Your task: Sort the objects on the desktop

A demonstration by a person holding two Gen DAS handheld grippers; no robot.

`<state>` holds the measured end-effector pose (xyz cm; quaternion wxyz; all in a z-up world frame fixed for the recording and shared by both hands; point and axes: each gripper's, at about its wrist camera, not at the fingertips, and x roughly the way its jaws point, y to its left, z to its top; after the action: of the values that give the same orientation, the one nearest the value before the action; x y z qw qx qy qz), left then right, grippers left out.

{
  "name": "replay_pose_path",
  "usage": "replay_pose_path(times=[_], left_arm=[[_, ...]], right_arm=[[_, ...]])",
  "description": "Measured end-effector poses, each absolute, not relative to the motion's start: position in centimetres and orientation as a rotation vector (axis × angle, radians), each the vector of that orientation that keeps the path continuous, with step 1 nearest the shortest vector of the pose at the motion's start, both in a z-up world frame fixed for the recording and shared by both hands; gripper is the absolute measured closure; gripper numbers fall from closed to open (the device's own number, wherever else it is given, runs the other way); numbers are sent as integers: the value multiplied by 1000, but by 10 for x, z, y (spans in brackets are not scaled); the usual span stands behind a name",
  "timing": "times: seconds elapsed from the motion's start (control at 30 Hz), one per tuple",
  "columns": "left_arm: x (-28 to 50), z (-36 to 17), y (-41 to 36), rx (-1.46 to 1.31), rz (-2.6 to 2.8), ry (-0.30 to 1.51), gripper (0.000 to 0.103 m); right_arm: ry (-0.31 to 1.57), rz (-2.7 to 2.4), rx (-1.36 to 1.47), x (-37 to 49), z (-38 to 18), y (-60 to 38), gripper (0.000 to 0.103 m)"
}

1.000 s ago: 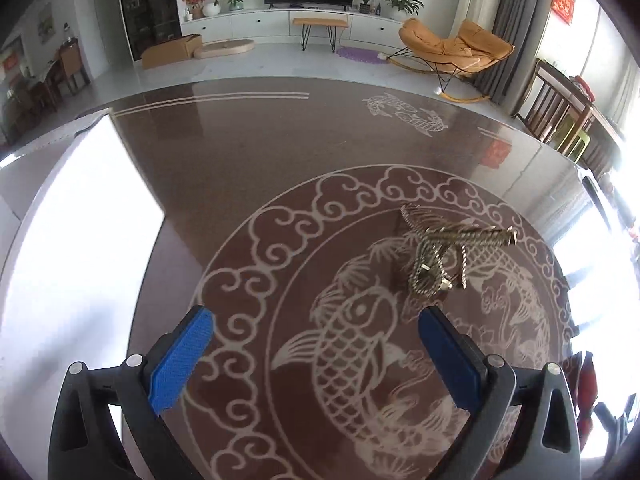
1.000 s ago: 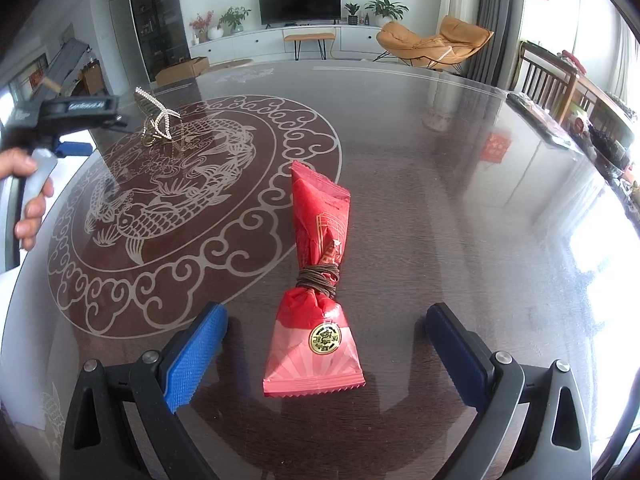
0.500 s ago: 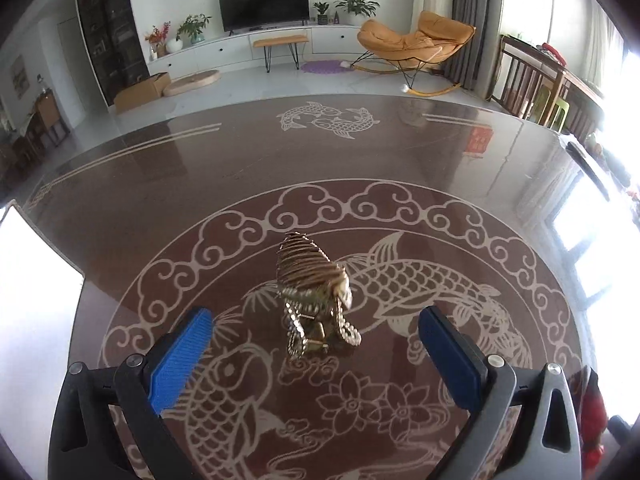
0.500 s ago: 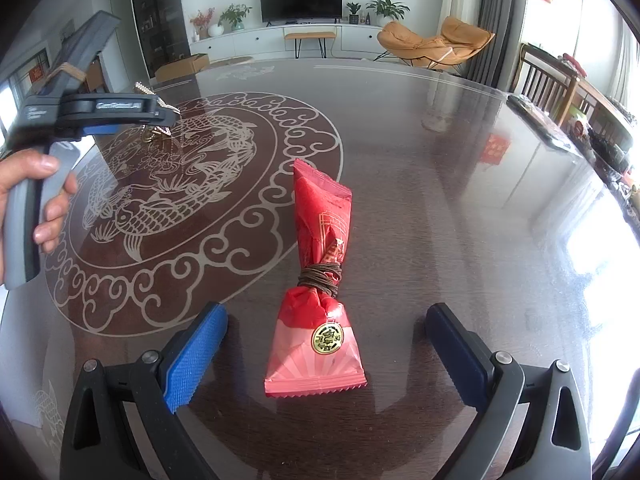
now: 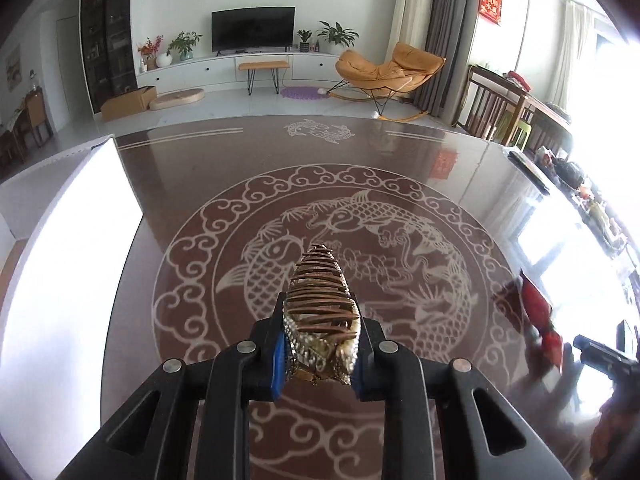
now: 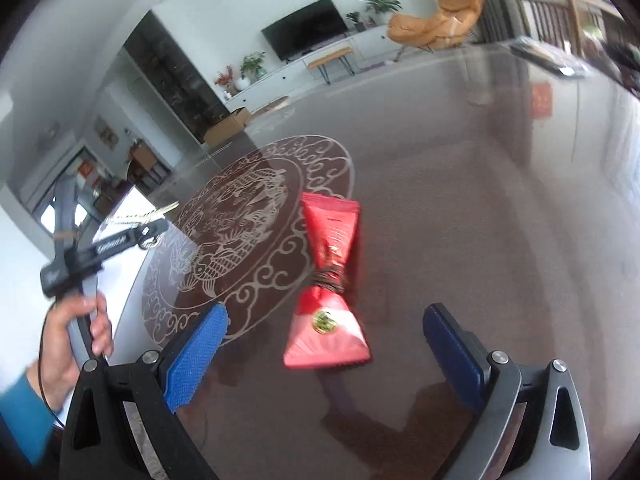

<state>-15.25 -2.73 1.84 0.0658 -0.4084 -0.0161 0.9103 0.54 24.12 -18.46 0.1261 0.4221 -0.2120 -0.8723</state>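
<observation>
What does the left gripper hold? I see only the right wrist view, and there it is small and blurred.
Observer: The left gripper has just closed on a gold clip.
Operator: Which way does the clip point?
Observer: Its narrow end points forward, over the fish pattern of the table.
Operator: Does the left view show the red packet?
Observer: Yes, the packet is at its right edge, blurred.
</observation>
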Motion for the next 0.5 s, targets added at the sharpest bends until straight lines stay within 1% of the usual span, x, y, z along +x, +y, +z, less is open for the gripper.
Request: replay_pose_path(times=[0.03,0.1,0.13,0.17,0.23,0.3,0.33,0.37,0.4,0.43,0.47,0.5], left_arm=[[-135,19,-31,-1222,2737,-51,79],[-110,16,-37,-1228,2714,-89,79],[-101,14,-41,-1238,2700,-122,79],[-93,11,-43,-1249,2685,-155,79],[-81,14,-49,-1247,2668,-204,79],[-64,26,-53,-1201,2674,-215,79],[-55,35,-57,-1168,2684,-216,79],[-48,45,-62,-1136,2693,-212,79],[-40,54,-63,-1107,2704,-204,79],[-31,61,-68,-1085,2714,-196,79],[-24,68,-74,-1071,2719,-193,79],[-19,73,-80,-1063,2722,-196,79]], right_arm=[[-612,-2534,1262,9,-182,248,10],[-529,-2551,1318,9,-173,248,17],[-487,-2550,1322,6,-166,242,18],[-419,-2541,1352,-2,-160,231,18],[-211,-2510,1488,-28,-162,198,19],[29,-2539,1581,-49,-169,170,37],[126,-2532,1625,-57,-175,158,40],[172,-2522,1653,-61,-179,151,48],[164,-2530,1643,-62,-176,148,62],[145,-2516,1652,-62,-175,145,70],[152,-2516,1661,-62,-174,145,82],[155,-2512,1665,-62,-173,145,82]])
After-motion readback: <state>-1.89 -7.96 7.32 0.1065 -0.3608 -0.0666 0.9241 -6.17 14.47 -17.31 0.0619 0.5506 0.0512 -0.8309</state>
